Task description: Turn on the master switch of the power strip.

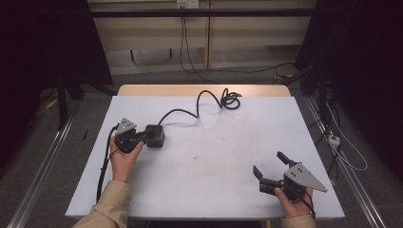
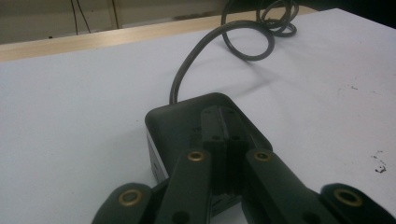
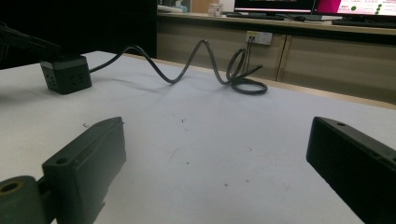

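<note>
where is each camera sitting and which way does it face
High view: above the person's side, looking forward and down on the table; forearms, left gripper, right gripper.
Left gripper view: rides the left gripper, shut jaws over the black box.
Right gripper view: low on the right gripper, open jaws facing across the table.
All share the box and its cable.

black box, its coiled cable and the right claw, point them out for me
black box (image 1: 155,135), high view, on its top face
coiled cable (image 3: 243,79), right gripper view, on the loops
right claw (image 1: 269,165), high view, midway between its open tips
</note>
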